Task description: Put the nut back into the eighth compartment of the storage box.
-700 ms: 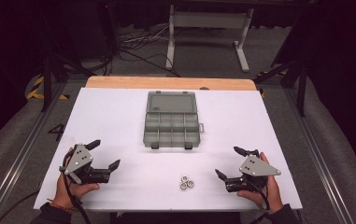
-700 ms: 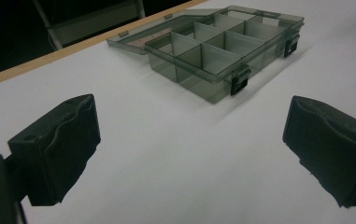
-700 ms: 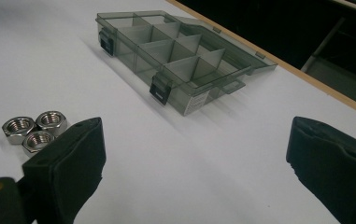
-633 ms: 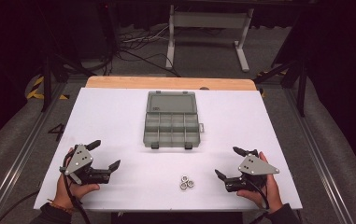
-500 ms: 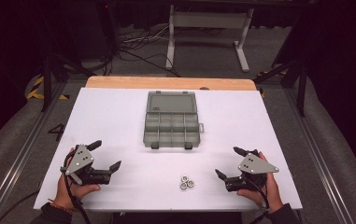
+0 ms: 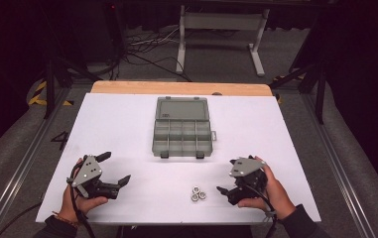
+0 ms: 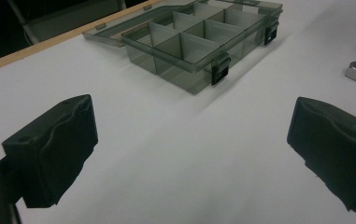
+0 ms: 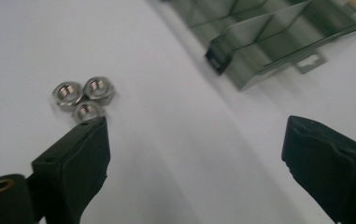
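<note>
High view: near the table's (image 6: 127, 124) front edge, left gripper (image 6: 113, 168) and right gripper (image 6: 227, 176) rest with jaws spread wide, holding nothing. Three metal nuts (image 6: 198, 193) lie clustered between them. Farther back sits an open compartment box (image 6: 182, 131).

From above my side, the high view looks forward and down; my gripper views, low, share the compartment box (image 6: 182, 126) at twelve o'clock.
</note>
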The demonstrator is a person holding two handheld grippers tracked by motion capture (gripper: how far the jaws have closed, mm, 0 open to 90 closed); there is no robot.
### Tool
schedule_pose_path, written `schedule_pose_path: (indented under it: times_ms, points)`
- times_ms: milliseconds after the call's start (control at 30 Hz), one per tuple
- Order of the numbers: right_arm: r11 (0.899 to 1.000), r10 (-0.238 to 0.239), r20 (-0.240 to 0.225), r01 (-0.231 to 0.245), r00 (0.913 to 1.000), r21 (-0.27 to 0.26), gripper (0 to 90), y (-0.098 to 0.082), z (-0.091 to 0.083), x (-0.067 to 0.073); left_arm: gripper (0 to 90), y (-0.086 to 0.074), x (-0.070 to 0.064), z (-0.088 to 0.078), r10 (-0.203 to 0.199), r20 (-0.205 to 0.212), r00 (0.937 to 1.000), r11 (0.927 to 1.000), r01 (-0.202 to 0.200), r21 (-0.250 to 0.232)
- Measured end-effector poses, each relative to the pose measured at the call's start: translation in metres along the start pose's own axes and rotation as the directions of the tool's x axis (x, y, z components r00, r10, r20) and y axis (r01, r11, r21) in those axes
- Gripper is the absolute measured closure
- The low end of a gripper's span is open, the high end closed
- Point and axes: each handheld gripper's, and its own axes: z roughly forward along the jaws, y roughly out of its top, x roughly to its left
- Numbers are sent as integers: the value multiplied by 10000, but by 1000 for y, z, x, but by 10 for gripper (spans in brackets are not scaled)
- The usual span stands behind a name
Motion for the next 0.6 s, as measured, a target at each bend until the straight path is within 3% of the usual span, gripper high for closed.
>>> schedule_pose_path:
  times_ms: [67,133,233,267,333,433,600]
  points:
    - [9951,-483,-451,520,9978,845,121,13,6,6,24,0,0,-1,61,13,10000,10000,-61,-13]
    - [9815,-1013,-826,1131,9914,1544,169,24,12,13,24,0,0,-1,114,-22,9999,9999,-114,-31]
    - [9499,-1346,-1682,1754,9765,2585,226,40,24,23,24,0,0,-1,112,-30,9999,9999,-112,68]
    - [9499,-1346,-1682,1754,9765,2585,226,40,24,23,24,0,1,-1,109,-34,9999,9999,-109,71]
    - [9276,-1560,-1983,2126,9676,3071,264,47,33,27,25,0,1,0,92,11,10000,9999,-92,90]
    - [9044,-1560,-2371,2352,9589,3561,309,54,42,30,26,-2,1,0,114,51,9999,9998,-115,163]
    - [8732,-1613,-2947,2753,9419,4021,341,61,53,38,33,-4,1,-2,81,-62,9999,9994,-79,342]
